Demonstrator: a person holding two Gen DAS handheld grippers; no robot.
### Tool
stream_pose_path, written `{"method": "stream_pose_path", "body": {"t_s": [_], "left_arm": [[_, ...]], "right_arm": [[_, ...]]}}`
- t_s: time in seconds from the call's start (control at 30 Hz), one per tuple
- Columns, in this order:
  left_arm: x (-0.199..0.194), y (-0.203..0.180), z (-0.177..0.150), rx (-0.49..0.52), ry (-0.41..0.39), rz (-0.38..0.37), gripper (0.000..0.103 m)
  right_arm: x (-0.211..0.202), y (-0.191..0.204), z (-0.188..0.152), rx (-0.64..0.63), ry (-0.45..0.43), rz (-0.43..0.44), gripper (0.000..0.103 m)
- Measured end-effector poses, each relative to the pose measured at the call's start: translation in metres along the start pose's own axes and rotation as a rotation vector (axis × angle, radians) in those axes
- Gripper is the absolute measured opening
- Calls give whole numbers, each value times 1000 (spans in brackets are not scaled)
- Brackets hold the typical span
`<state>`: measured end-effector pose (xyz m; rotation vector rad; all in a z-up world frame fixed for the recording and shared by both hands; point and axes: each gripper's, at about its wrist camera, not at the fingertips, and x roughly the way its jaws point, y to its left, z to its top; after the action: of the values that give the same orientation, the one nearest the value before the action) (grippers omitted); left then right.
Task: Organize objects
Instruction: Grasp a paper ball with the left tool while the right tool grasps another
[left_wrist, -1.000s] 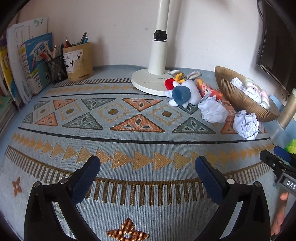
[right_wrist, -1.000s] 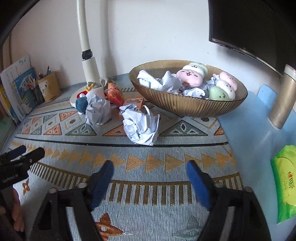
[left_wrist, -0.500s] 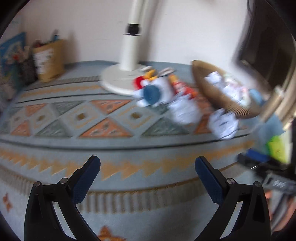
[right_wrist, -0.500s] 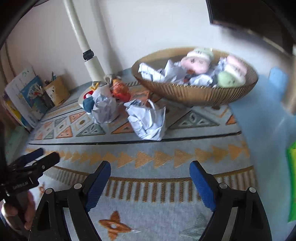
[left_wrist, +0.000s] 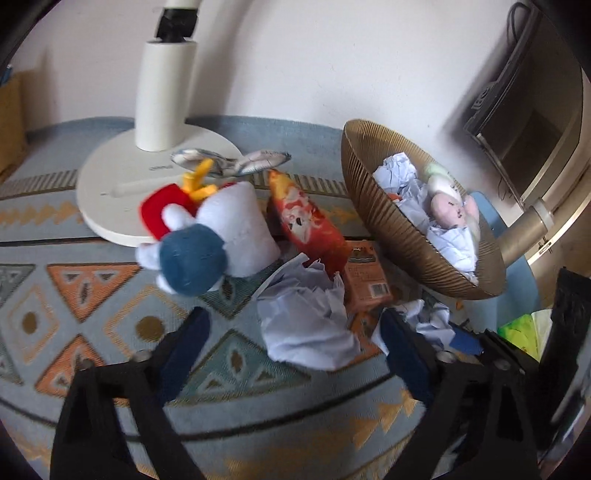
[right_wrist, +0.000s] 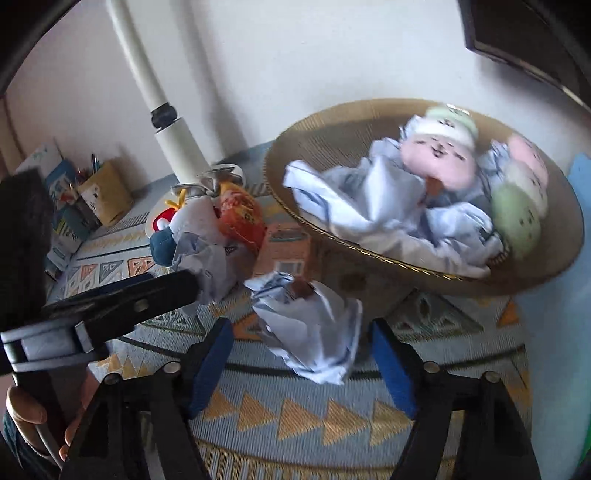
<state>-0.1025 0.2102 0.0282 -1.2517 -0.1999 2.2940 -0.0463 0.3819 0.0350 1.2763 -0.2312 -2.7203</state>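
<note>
Your left hand-held gripper (left_wrist: 295, 345) and right hand-held gripper (right_wrist: 301, 363), jaws just narrowing, each straddle paper ball (left_wrist: 306, 325) (right_wrist: 314, 328) on bench, neither clamped. Bowl (right_wrist: 388, 122) half filled; plush (left_wrist: 214, 240), snack bag (left_wrist: 306, 225) remain out.

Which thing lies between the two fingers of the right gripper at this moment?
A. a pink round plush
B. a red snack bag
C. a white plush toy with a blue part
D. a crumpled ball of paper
D: in the right wrist view the crumpled paper ball sits on the patterned cloth between the blue fingers of the right gripper, whose jaws have just been closing around it without yet pressing it.
</note>
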Motion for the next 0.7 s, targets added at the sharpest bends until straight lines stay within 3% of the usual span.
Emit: {"method": "stream_pose_path", "body": {"t_s": [0.13,0.2,0.47,0.53,0.7], "left_arm": [[7,-4,0,0,-12,9,71],[5,-4,-1,4,-10,-5,45],[-32,-4,-27,32,-31,8,43],[-52,-1,-44,48,-46,56,43],[-92,19,-89,53,-84,256,43]], "right_arm": [[11,5,-1,-27,3,-39,53],[11,5,-1,-36,-2,-39,46],[-15,12,-8,-72,-79,-56,42],[-28,14,-16,-86,-82,-56,42],[-57,19,-46,-145,-48,48,43]]}}
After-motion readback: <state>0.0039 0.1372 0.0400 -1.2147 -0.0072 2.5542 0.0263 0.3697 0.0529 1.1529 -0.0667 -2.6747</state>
